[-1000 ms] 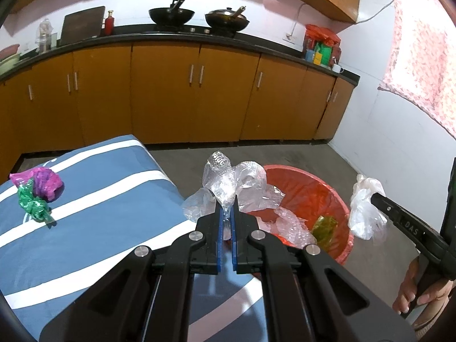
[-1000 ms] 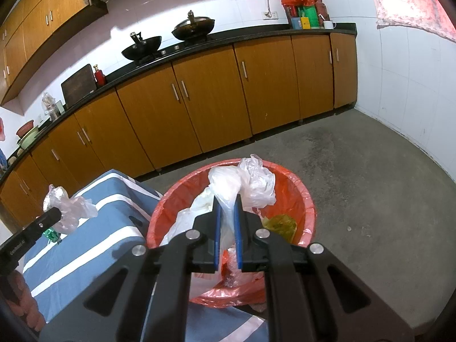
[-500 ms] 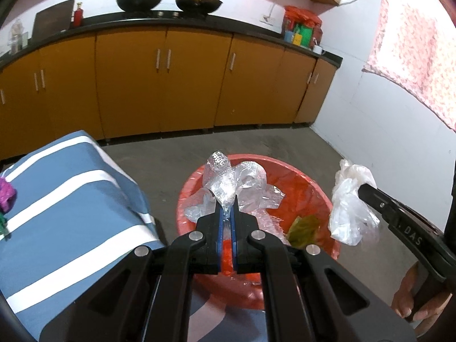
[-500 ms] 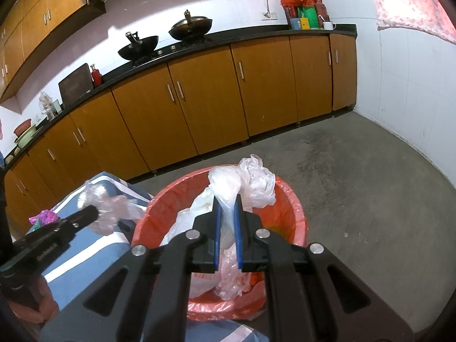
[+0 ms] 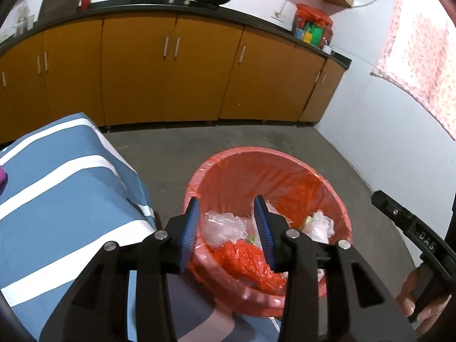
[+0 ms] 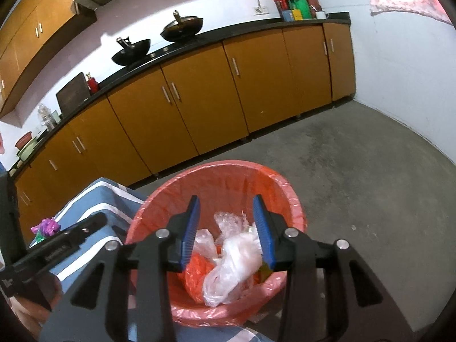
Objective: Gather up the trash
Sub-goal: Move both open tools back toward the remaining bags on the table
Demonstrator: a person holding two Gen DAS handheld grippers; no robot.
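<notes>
Trash lies in a red-lined bin (image 5: pixel 327 188) on the concrete kitchen floor: clear plastic bags (image 6: pixel 236 259) and a crumpled red bag (image 5: pixel 248 259). Above it the left gripper (image 5: pixel 228 211) and right gripper (image 6: pixel 226 209) are both opening their jaws, nothing pressed between the blue pads. A blue-and-white striped cloth (image 5: pixel 65 199) covers the surface just beside the bin; orange cabinets (image 6: pixel 199 91) run behind. Only the right wrist view shows a purple-and-green wrapper (image 6: pixel 45 228) on that cloth; only the left shows fingers (image 5: pixel 410 287) on the right gripper's handle.
</notes>
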